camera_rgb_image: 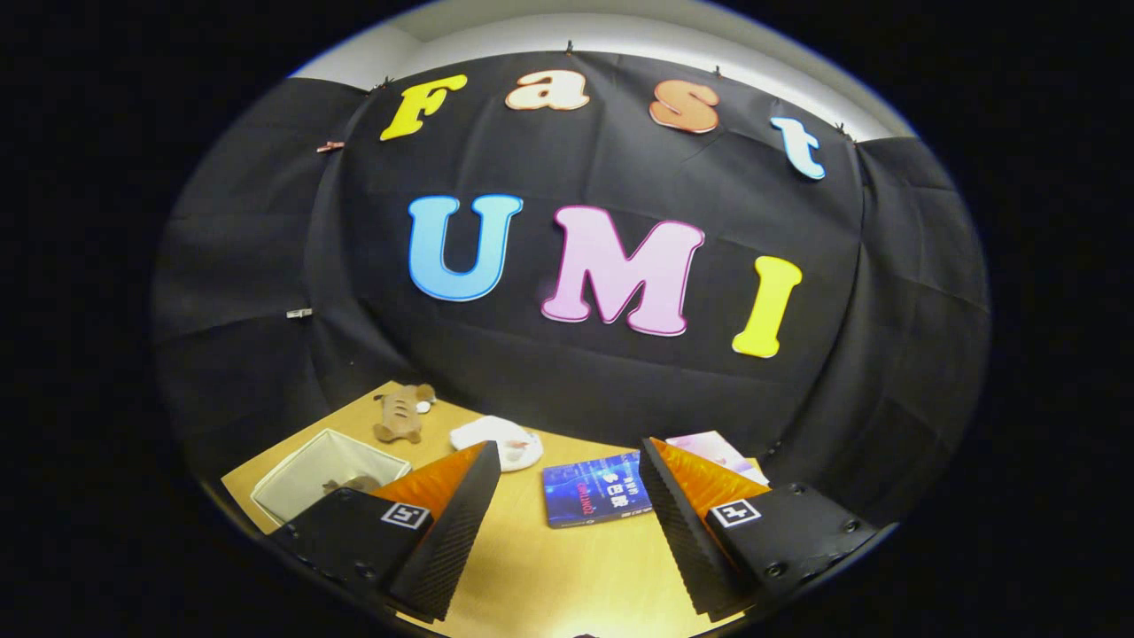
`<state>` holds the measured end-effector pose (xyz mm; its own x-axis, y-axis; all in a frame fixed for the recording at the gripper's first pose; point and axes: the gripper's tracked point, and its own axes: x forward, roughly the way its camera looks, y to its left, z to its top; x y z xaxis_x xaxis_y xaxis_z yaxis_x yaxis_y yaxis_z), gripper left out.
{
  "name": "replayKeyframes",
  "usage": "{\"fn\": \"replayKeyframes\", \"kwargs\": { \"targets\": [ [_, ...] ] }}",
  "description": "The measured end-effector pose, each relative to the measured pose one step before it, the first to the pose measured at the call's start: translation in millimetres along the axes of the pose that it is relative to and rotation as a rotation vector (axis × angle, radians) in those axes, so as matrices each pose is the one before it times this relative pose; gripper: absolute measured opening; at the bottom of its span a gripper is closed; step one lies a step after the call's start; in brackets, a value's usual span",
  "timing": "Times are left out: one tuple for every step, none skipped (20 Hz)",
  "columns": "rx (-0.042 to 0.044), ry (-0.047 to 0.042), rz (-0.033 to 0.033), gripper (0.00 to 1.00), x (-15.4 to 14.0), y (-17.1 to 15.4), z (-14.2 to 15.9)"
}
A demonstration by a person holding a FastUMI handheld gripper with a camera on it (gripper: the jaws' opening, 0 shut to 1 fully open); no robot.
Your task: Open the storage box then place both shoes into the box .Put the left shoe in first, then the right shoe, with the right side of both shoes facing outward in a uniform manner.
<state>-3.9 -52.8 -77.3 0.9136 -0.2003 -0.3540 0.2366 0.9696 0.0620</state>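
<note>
Black cloth hangs as the booth's wall behind a light wooden bench, with a strip of pale wall and ceiling above the cloth. Low in the gripper view the tongs stand released, the two black ribbed fingers set wide apart with orange backs and a small square marker on each base, and nothing lies between them but bare bench. Beyond the gap, a little nearer the right finger, a blue book lies flat on the bench, its right end hidden behind that finger. Something pink and flat peeps out behind the right finger, just beside the book; what it is cannot be told. Ahead of the left finger's tip lies a white shoe, partly covered by the finger, and it is too small to tell which shoe of the pair it is. Further left, near the cloth, a brown plush toy lies on the bench. To the left of the left finger sits a white open box, with a brownish thing inside it at the near corner, too hidden to name.
</note>
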Motion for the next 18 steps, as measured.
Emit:
{"fn": "replayKeyframes", "kwargs": {
  "targets": [
    [-0.00108, -0.02338, -0.01909, 0.98, -4.46, -11.33, 4.72],
    [-0.00253, -0.02119, -0.02193, 0.98, -3.03, -11.04, 2.11],
    [0.00137, -0.01428, -0.01761, 0.98, -3.08, -8.85, 2.24],
    [0.00654, -0.01001, -0.01095, 0.98, -1.50, -5.14, -0.40],
    [0.01723, -0.00467, -0.00766, 0.99, -3.64, -5.51, -0.29],
    [0.02298, -0.00761, -0.00662, 0.98, -2.15, -5.46, 2.81],
    [0.01868, -0.00996, -0.00801, 0.98, -2.23, -5.99, 2.26],
    [0.00669, -0.00729, -0.00322, 0.98, -0.97, -6.06, 2.29],
    [-0.00520, -0.00577, -0.00358, 0.98, -0.28, -4.75, -0.56],
    [-0.01191, 0.00062, -0.00597, 0.98, 0.17, -5.27, -1.87],
    [-0.01085, 0.00039, -0.00844, 0.98, 0.02, -4.23, -2.28],
    [-0.00508, -0.00074, -0.00704, 0.98, 0.48, -2.89, -0.45],
    [0.00218, 0.00090, -0.00103, 0.98, -0.35, -0.77, 0.06],
    [0.01037, -0.00063, -0.00040, 0.98, 0.11, 0.27, -0.53],
    [0.01158, 0.00275, 0.00447, 0.98, 0.09, 1.24, 0.15],
    [0.00807, 0.00210, 0.00261, 0.98, 1.00, 1.06, -0.83],
    [0.00219, 0.00256, 0.00197, 0.98, 0.93, 0.54, -0.72],
    [-0.00081, 0.00118, 0.00108, 0.98, 1.43, 0.35, 0.53]
  ]
}}
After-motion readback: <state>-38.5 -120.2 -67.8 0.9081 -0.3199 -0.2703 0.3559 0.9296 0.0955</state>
